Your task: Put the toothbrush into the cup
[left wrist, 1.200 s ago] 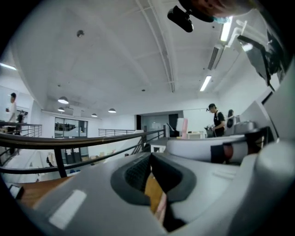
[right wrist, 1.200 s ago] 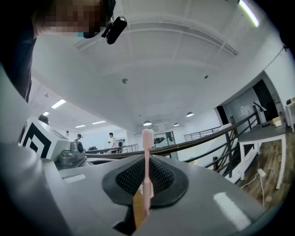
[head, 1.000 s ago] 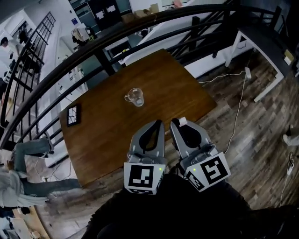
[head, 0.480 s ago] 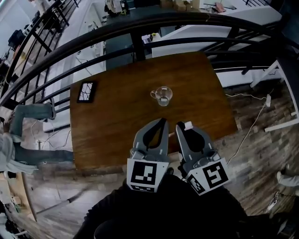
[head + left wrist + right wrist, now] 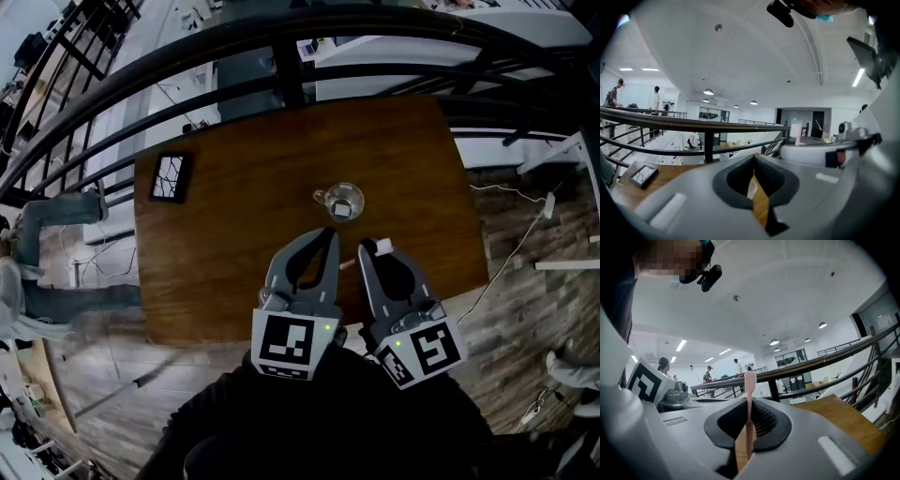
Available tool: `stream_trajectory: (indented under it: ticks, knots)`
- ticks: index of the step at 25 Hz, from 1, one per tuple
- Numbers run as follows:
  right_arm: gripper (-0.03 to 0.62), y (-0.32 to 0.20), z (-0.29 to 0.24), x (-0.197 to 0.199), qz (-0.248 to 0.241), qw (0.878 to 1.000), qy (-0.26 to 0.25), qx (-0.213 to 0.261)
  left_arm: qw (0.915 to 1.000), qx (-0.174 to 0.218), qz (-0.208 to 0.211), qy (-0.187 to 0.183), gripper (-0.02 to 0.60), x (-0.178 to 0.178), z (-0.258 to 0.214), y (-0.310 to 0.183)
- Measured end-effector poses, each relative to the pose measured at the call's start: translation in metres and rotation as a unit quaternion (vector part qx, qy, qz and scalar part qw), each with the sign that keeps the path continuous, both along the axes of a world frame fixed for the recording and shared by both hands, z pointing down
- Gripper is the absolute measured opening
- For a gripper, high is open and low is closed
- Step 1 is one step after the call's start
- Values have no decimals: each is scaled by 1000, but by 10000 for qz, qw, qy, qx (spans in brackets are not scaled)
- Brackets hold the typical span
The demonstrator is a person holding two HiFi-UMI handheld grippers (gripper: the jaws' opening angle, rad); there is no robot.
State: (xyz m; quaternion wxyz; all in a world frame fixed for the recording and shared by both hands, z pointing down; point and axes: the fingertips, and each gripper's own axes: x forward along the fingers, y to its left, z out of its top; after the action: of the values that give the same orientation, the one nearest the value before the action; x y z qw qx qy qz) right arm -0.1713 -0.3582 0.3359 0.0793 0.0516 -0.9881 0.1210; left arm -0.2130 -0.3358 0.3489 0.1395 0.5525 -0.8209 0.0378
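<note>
A clear glass cup (image 5: 339, 201) with a handle stands upright near the middle of the brown wooden table (image 5: 234, 234). My right gripper (image 5: 367, 251) (image 5: 749, 401) is shut on a pink toothbrush (image 5: 749, 420), which stands upright between the jaws with its head sticking out past the tips. That head (image 5: 368, 247) sits just below and right of the cup in the head view. My left gripper (image 5: 328, 234) (image 5: 753, 159) is beside it, shut and holding nothing. Both grippers hang over the table's near side, close to the cup.
A small black slab with a white cracked pattern (image 5: 170, 177) (image 5: 643, 173) lies at the table's far left corner. A black railing (image 5: 281, 37) runs just beyond the table. A person's legs (image 5: 56, 216) show at the left, and a white cable (image 5: 506, 272) lies on the floor at right.
The head view has swung, so the table sits squarer in the picture. Both grippers have come closer to the cup. The right gripper still holds the toothbrush.
</note>
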Motion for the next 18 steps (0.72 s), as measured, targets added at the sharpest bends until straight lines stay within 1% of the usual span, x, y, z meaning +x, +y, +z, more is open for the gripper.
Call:
stream_trajectory:
  ticks: [3, 5, 9, 12, 15, 18]
  knots:
    - [12, -1, -5, -19, -63, 9999, -30, 83, 9999, 65, -73, -58, 9, -21, -3, -1]
    - [12, -3, -14, -26, -91, 9997, -91, 187, 9998, 163, -113, -103, 9, -27, -12, -3]
    - [12, -13, -37, -32, -146, 9986, -227, 466, 9988, 407, -247, -134, 9, -31, -34, -9]
    - [12, -18, -42, -33, -251, 9977, -246, 573, 9977, 528, -343, -260, 9, -31, -40, -13]
    - [12, -25, -50, -36, -325, 9970, -327, 626, 9970, 576, -407, -305, 9, -29, -45, -18]
    - [12, -28, -50, -43, -455, 9963, -278, 672, 9966, 569, -536, -276, 9, -35, -45, -20]
